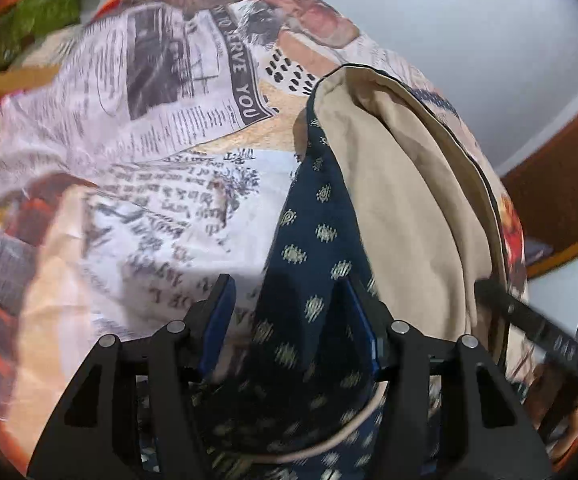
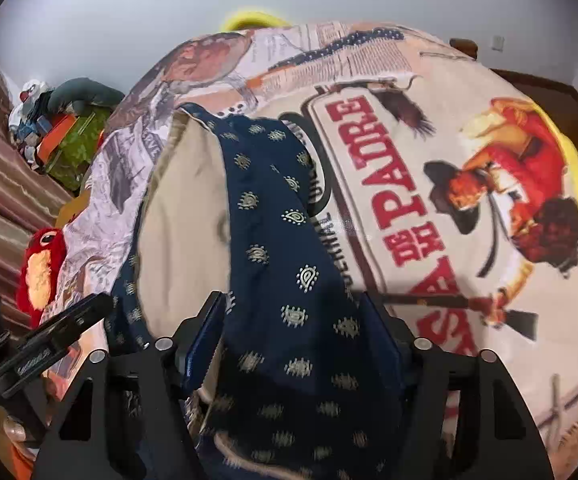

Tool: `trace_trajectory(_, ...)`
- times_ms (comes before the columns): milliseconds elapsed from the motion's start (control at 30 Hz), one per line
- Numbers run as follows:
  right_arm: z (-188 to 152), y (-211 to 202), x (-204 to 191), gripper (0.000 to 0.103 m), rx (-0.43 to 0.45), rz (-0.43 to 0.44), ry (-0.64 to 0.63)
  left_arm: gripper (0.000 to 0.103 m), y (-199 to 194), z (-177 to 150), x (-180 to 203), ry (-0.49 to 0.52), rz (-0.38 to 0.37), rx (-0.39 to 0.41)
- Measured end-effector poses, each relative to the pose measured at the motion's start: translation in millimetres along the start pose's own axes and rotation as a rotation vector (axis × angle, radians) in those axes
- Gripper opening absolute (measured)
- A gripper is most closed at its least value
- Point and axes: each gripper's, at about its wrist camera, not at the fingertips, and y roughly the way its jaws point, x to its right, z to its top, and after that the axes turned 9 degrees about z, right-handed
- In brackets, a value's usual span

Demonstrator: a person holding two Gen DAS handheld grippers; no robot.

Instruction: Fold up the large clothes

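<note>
Left gripper (image 1: 289, 312) and right gripper (image 2: 293, 328), jaws half-wide with the navy garment (image 2: 273, 240) bunched between them, over the printed bedspread (image 2: 429, 160). Keep both edges level; pull evenly for a straight crease.

Left claw (image 1: 289, 312): matte black angular linkage arms with round silver pivot screws and blue inner pads. Right claw (image 2: 293, 328) has the same black arms, silver screws, blue pads.
</note>
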Motion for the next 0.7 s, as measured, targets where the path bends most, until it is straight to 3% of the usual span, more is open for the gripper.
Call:
trace_trajectory(33,0,1,0,0.058,0.02,0.009,-0.01,0.053,1,1,0,-0.015,-0.008,0.011)
trace_trajectory(100,0,2,-1,0.045,0.033,0.025,-0.026,0.041,1,3,4,-0.009,-0.036,0.026)
trace_trajectory(167,-1,2,-7,0.028,0.031,0.042,-0.046,0.018,1,5,11,0.019,-0.051,0.016)
trace_trajectory(233,-3,-3,-16,0.02,0.037,0.039,-0.083,0.008,-4,4,18,0.055,-0.047,0.02)
trace_trajectory(367,-11,-22,-28,0.012,0.065,0.059,-0.12,0.005,-35,-6,33,0.132,-0.071,0.067)
trace_trajectory(567,-35,-71,-44,0.009,0.085,0.118,-0.165,0.004,-96,-29,34,0.226,-0.107,0.118)
trace_trajectory(700,-69,-106,-51,0.009,0.071,0.145,-0.2,0.004,-127,-59,25,0.28,-0.141,0.105)
